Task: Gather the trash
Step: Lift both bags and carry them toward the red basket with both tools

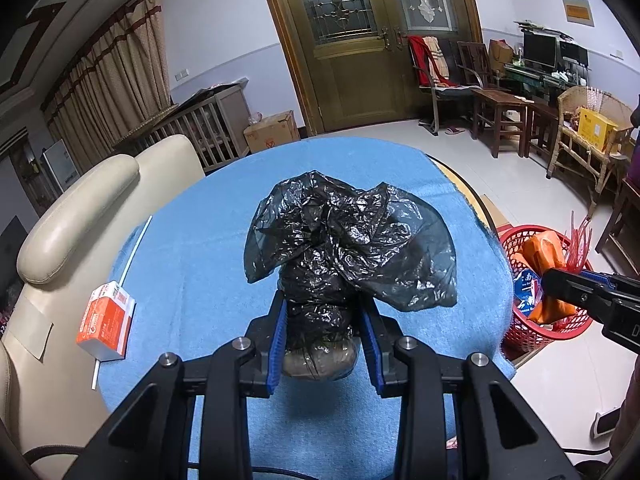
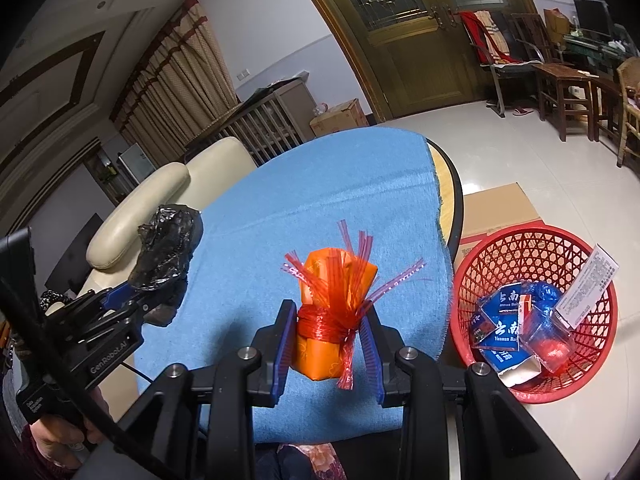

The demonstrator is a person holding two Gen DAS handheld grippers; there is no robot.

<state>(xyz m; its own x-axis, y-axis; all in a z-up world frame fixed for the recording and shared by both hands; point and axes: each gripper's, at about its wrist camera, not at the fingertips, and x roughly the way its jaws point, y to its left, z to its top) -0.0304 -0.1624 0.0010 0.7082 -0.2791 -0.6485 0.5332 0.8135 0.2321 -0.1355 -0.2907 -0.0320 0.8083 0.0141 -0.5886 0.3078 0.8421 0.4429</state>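
My left gripper [image 1: 325, 316] is shut on a crumpled black plastic bag [image 1: 344, 240], held up over the blue cloth [image 1: 192, 292] of the round table; the bag's knotted grey bottom sticks out below the pads. From the right wrist view the same bag [image 2: 168, 248] and left gripper [image 2: 156, 300] show at the left. My right gripper [image 2: 329, 324] is shut on an orange packet tied with red plastic strips [image 2: 332, 300], above the table's right part. An orange carton [image 1: 106, 322] with a white straw lies on the cloth at the left.
A red mesh basket [image 2: 536, 392] stands on the floor right of the table, holding blue cartons and papers, with flat cardboard [image 2: 500, 208] behind it. A cream armchair [image 1: 80, 216] touches the table's left side. Wooden chairs, a wicker chair and a door are farther back.
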